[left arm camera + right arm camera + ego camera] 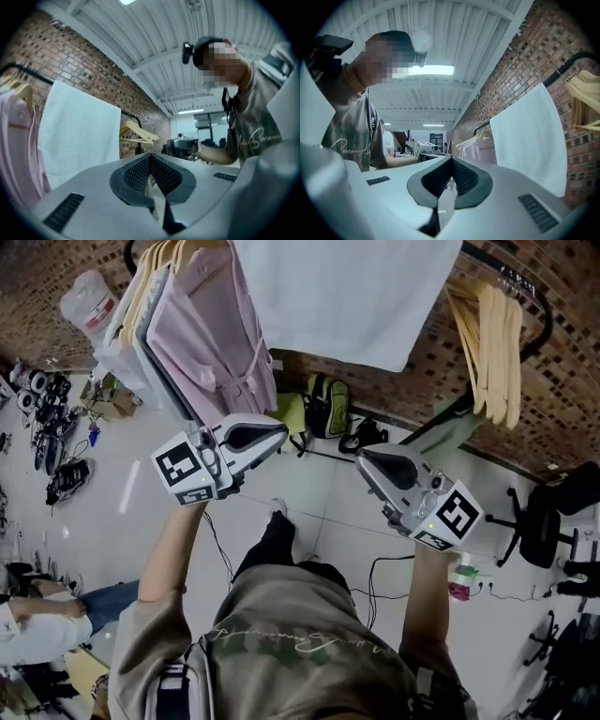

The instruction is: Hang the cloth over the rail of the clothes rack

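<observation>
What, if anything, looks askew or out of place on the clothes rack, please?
Nothing stands out: the white cloth hangs smoothly over the rail, between the pink garment and the wooden hangers.

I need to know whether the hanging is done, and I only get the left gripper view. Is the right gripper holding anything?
Observer: No. The right gripper has its jaws together with nothing between them.
Operator: How does the cloth sit relative to both grippers?
Observer: In the head view the cloth hangs above the left gripper and the right one, touching neither.
Operator: Anything underneath that I can't see?
Observer: A green and black backpack sits on the floor below the cloth.
</observation>
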Available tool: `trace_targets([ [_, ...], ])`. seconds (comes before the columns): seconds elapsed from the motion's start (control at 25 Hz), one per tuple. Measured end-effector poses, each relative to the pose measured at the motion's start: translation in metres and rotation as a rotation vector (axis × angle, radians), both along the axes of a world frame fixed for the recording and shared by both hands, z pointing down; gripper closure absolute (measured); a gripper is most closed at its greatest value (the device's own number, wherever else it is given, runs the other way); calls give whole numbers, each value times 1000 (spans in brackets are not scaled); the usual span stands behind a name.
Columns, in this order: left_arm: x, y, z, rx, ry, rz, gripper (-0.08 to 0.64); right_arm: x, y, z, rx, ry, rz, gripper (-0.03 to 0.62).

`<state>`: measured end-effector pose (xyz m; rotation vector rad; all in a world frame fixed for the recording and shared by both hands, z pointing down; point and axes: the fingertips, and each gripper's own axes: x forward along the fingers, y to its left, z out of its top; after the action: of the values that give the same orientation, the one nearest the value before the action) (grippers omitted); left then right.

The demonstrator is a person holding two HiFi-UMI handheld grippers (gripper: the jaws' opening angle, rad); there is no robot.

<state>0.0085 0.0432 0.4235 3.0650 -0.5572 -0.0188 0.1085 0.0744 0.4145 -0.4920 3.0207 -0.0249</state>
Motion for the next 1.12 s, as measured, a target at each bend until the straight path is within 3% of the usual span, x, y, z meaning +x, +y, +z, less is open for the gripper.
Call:
trace_targets([
  [0.08,8,12,10,20,-70,-31,554,-3,13,1,-18,-32,5,584],
  [0.12,11,18,13,8,-69,-23,554,-5,17,2,-40,-54,21,584],
  [0.28,25,44,18,-41,27,89,554,-9,27,14,-100,-81,73,584],
  [0.48,41,67,25,20,-10,217,554,-7,31,7,-159,-187,88,586],
  [0.68,26,79,19,20,56,267,554,-42,41,21,-20,15,106,586],
  [0.88,5,77,18,15,79,255,554,-69,48,26,-24,34,85,586],
  [1.12,7,74,22,28,56,254,554,-71,48,32,-19,55,87,586],
])
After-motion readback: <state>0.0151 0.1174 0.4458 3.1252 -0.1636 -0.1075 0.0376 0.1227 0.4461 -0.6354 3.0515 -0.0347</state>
